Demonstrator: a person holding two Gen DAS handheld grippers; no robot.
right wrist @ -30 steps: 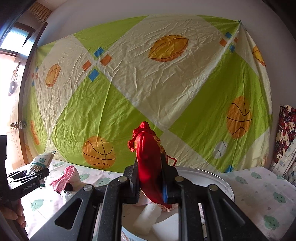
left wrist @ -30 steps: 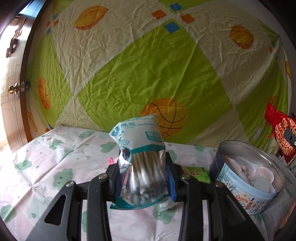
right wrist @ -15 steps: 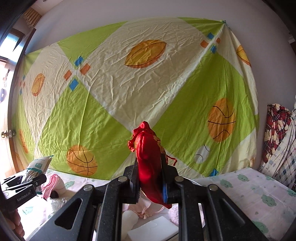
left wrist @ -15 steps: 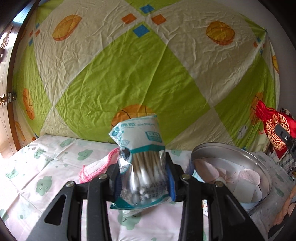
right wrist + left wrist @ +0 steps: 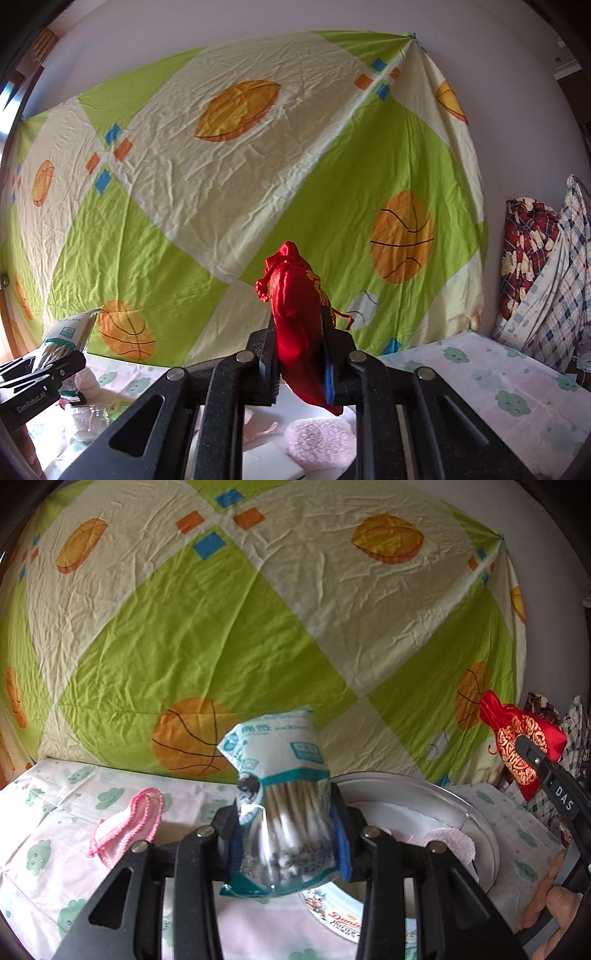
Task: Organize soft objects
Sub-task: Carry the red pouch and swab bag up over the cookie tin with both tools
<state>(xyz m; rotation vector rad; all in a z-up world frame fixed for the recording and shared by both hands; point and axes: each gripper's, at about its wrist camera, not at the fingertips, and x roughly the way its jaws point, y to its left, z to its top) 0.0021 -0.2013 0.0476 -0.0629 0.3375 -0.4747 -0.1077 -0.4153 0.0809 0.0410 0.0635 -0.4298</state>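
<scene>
Left gripper (image 5: 286, 832): matte black linkage arms, round silver screws at the pivots, triangular cut-outs lower down, blue pads lining the fingers. Right gripper (image 5: 299, 363): the same speckled black build, silver screws, a blue pad edge. White lettering marks both black bodies, seen side-on.

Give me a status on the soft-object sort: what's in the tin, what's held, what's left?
Done: the round metal tin already holds a fluffy pink pad and white pieces. In hand: the left gripper clamps a clear packet of cotton swabs; the right gripper clamps a red satin drawstring pouch. Neither is in the tin yet. Left: a pink-edged knitted cloth on the sheet.
</scene>
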